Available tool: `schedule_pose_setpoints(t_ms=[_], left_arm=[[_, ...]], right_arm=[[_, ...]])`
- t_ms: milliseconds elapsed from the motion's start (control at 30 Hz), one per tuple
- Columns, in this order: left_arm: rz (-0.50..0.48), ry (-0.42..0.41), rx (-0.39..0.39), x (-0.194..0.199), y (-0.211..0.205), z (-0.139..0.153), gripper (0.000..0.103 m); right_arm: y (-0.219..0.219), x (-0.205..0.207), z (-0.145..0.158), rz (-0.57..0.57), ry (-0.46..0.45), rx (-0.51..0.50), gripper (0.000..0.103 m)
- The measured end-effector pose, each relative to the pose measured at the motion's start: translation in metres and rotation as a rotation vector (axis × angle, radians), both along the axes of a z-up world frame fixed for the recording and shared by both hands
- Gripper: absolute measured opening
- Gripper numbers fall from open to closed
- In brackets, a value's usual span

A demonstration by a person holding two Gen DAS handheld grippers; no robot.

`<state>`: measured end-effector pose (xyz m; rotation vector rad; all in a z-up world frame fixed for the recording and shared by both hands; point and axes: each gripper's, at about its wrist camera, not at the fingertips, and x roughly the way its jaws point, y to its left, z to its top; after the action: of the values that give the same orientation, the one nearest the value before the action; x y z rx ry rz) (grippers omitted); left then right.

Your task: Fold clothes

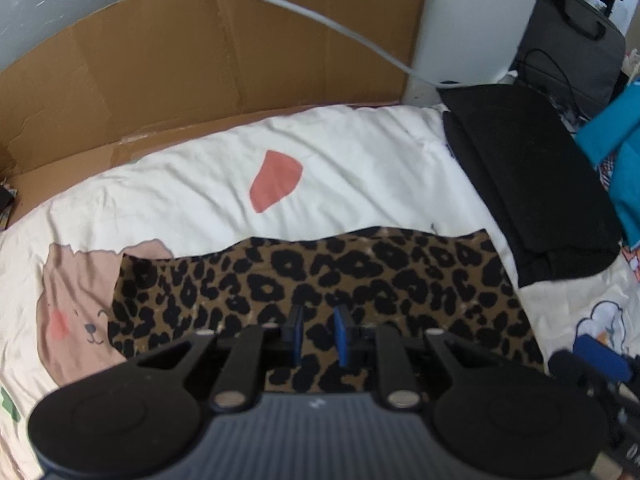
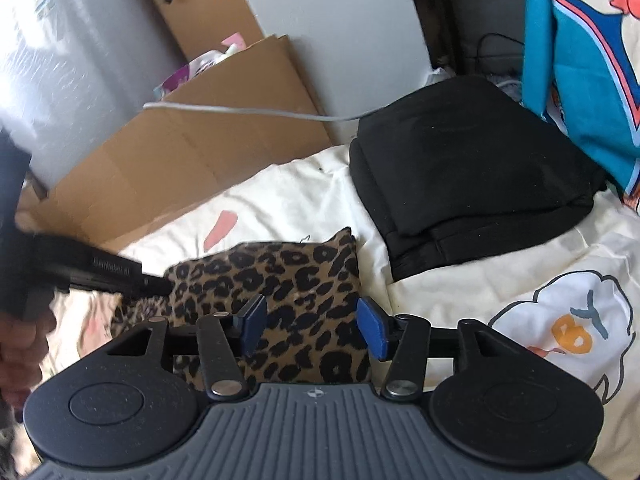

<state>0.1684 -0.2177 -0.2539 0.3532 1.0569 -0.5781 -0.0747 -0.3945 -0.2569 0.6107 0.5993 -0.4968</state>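
Note:
A leopard-print garment (image 1: 360, 272) lies flat on the white printed bedsheet (image 1: 200, 184). My left gripper (image 1: 318, 334) hovers low over its near edge. Its blue pads stand a narrow gap apart, and only the flat cloth shows between them. In the right wrist view the same garment (image 2: 288, 280) lies under my right gripper (image 2: 312, 326), which is wide open and holds nothing. The left tool's black body (image 2: 100, 272) reaches in over the garment's left side, with a hand (image 2: 20, 340) behind it.
A pile of folded black clothes (image 1: 532, 184) lies at the right on the bed, close to the garment's far right corner. Flattened cardboard (image 1: 200, 60) stands behind the bed with a grey cable (image 1: 320, 20) across it. Blue printed cloth (image 2: 580, 60) hangs at the far right.

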Motion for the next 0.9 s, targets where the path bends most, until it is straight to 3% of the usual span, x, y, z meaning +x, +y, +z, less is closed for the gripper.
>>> schedule_pose_setpoints(t_ms=[67,333,633,900], left_arm=[[0.002,-0.003,-0.009,0.001,0.002,-0.002,0.018],[-0.032,-0.016,-0.053,-0.003,0.003,-0.012,0.014],[-0.042,-0.002,-0.032,0.017,-0.006,-0.031,0.013],[-0.052,0.024,-0.022,0.038,-0.012,-0.047,0.006]], right_arm=[[0.001,0.002,-0.005,0.029,0.002,0.029,0.064],[-0.001,-0.003,-0.018,0.079,-0.03,0.056,0.063],[0.014,-0.001,-0.022,0.175,-0.037,0.022,0.058],[0.029,0.003,-0.025,0.253,-0.029,0.024,0.055]])
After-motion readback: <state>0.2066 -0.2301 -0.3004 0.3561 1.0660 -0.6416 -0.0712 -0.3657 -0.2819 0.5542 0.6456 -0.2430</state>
